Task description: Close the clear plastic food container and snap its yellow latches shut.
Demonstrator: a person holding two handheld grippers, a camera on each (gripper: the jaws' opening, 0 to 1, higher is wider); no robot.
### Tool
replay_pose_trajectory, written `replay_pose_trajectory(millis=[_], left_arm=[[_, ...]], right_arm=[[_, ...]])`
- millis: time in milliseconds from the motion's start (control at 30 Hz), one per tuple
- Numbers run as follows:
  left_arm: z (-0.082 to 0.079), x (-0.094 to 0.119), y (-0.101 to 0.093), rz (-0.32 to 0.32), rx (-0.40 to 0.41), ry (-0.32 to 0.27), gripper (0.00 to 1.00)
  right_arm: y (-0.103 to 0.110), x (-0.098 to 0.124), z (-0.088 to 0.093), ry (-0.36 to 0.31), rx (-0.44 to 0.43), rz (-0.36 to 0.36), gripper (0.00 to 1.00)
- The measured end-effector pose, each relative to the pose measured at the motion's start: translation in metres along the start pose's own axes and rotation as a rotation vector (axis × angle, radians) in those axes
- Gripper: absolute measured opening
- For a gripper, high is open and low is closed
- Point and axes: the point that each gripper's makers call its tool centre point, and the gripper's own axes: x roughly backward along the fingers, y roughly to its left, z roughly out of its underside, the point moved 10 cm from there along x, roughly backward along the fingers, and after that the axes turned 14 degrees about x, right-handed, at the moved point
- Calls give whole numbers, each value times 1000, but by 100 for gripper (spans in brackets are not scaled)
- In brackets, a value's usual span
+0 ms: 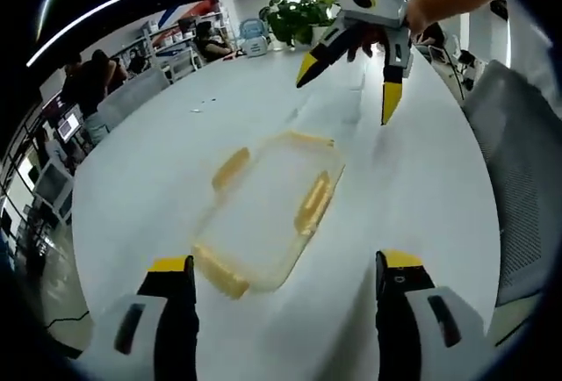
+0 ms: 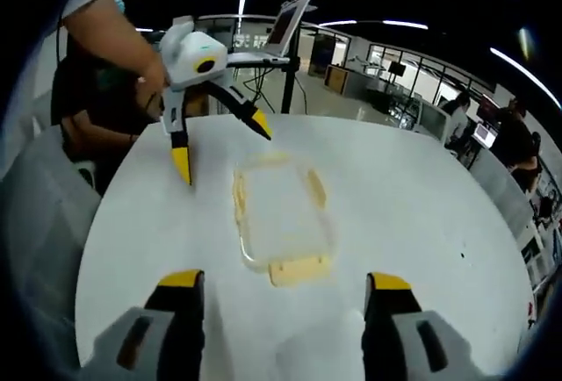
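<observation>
Biggest worry from here: the clear rectangular plastic food container [image 1: 268, 210] is light and sits flat on a smooth, glossy white round desk [image 1: 421, 188], so I'd guess any sideways push on a latch just skates the whole box away instead of clicking it. One gripper probably has to pin it while the other presses. Also, the see-through plastic nearly vanishes against the white top, so misjudging where the rim actually is seems easy, and hard jaw tips could slip off a slick latch.

Where it is: in the left gripper view the container lies mid-desk, at roughly 12 o'clock just ahead of the left gripper [image 1: 288, 269], whose yellow-tipped black jaws are spread wide with nothing between them. The right gripper [image 1: 347, 87] hangs above the desk at about 1 o'clock, jaws wide apart too, empty.

In the right gripper view the container [image 2: 283, 214] sits dead ahead, with the left gripper [image 2: 219, 148] beyond it at 11 o'clock.

Shapes: shallow box, rounded corners, translucent yellow flip latches [image 1: 313, 201] along its sides, all looking flipped outward. Lid seems to be on, can't tell if seated.
</observation>
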Motion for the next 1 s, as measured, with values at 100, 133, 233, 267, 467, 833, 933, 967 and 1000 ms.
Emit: replay_pose_trajectory(millis=[100,133,233,267,467,833,933,967,1000], left_arm=[[-1,-1,2,5,-11,7,83],[-1,-2,3,6,-16,9,83],[-2,-3,6,9,-23,15,83],[-2,-3,7,9,-27,19,82],[-3,-7,13,14,-46,32,81],[-7,-12,23,36,-87,64,80],[-9,-13,27,42,-102,73,80],[-9,-13,29,43,-106,76,79],[-9,-14,30,46,-112,83,79]], right_arm=[[0,-3,-1,4,11,-11,73],[1,-4,-2,5,18,-14,73],[1,-7,-1,10,18,-26,72],[1,-9,-1,18,18,-32,72],[0,-15,-2,21,25,-53,72],[-6,-24,1,48,56,-92,71],[-7,-26,1,51,61,-105,71],[-8,-26,1,53,62,-109,71],[-8,-27,0,56,66,-112,71]])
